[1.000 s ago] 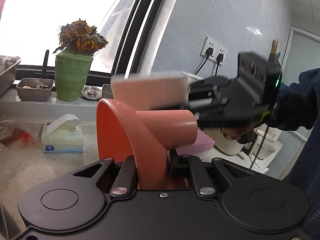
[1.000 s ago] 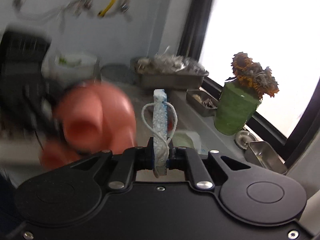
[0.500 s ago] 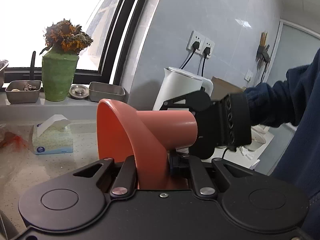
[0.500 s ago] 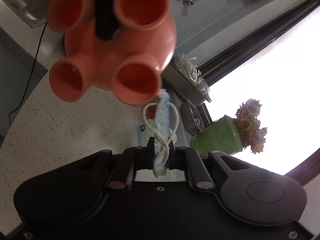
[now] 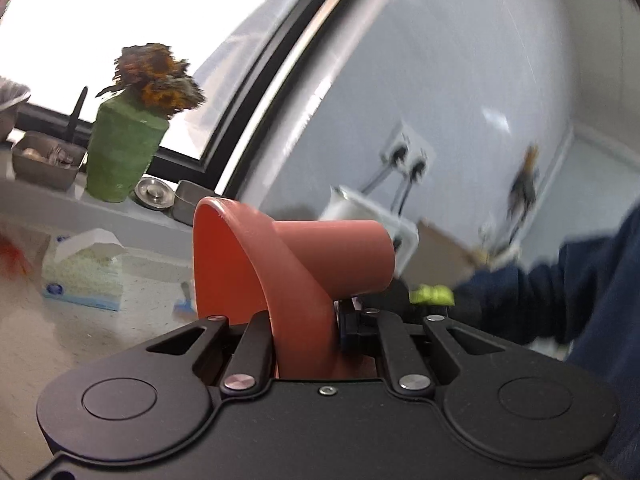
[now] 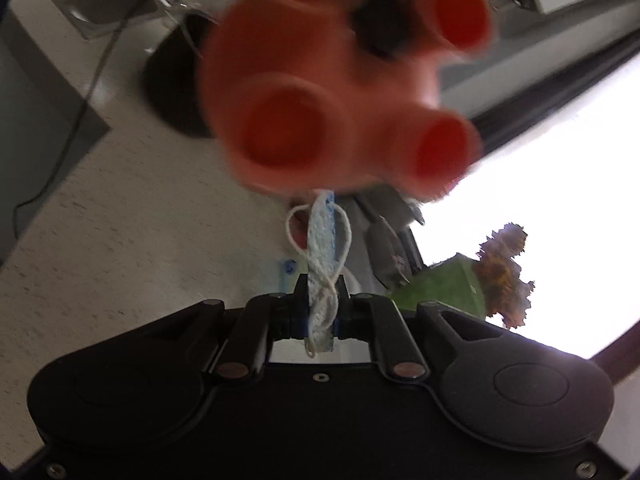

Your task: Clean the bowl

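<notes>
My left gripper [image 5: 306, 328] is shut on the rim of an orange bowl [image 5: 256, 256] with tube-shaped feet, held on edge in the air. In the right wrist view the bowl's underside [image 6: 320, 92] with its round hollow feet fills the top, blurred. My right gripper [image 6: 320, 300] is shut on a thin blue-and-white sponge [image 6: 322, 256] with a white string loop. The sponge's tip is just below the bowl's underside, touching or nearly so. The right gripper's body [image 5: 404, 300] shows behind the bowl in the left wrist view.
A green vase with dried sunflowers [image 5: 124, 152], metal trays [image 5: 46, 164] and a lid stand on the window sill. A tissue box [image 5: 84, 272] lies on the speckled counter [image 6: 120, 240]. A white kettle [image 5: 372, 216] stands by the wall sockets. A dark round shape [image 6: 172, 92] lies behind the bowl.
The bowl has come closer to the right gripper and its feet have turned. The sponge tip now reaches the underside. The left view has tilted and the right gripper has dropped behind the bowl.
</notes>
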